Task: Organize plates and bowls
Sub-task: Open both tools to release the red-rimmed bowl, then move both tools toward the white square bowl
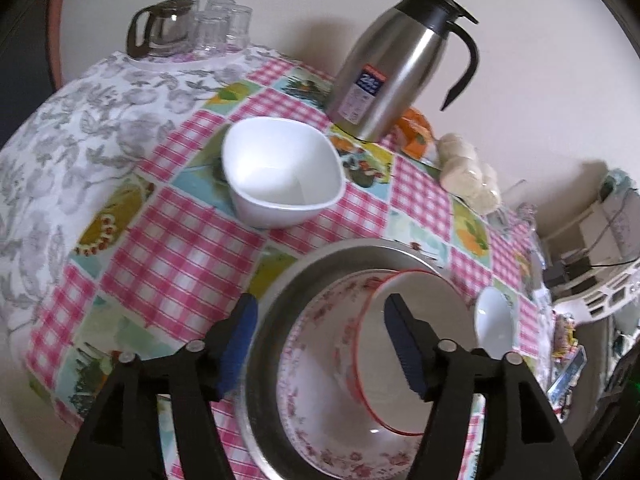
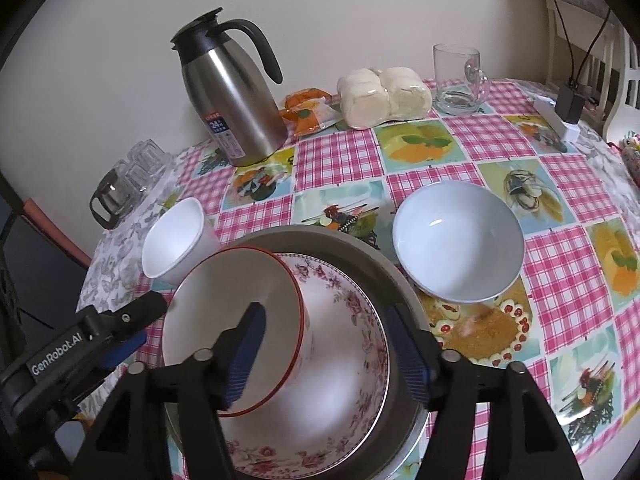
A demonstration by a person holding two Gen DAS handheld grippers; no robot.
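Both tongs apart, gripping nothing: left gripper [image 1: 320,344] and right gripper [image 2: 324,356] hover over stack. Red-rimmed bowl [image 2: 236,328] sits tilted in floral plate [image 2: 332,380], plate in metal tray [image 2: 384,264]. We judge nesting step just finished. Next we need square white bowl [image 1: 280,172] or round white bowl [image 2: 458,240]; wide-open approach on rim. Right view alone shows glass mug [image 2: 458,80] and left gripper from outside; left view shows glasses [image 1: 224,24] clearer.

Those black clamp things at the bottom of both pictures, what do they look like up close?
Each is a two-pronged tool of black plastic. The left gripper and right gripper both have angular black arms with triangular cut-outs and round silver pins at the joints. Their fingers are lined with ribbed blue pads. In the right view, the left tool's body carries white "GenRobot.AI" lettering. No cables, hands or sleeves show.
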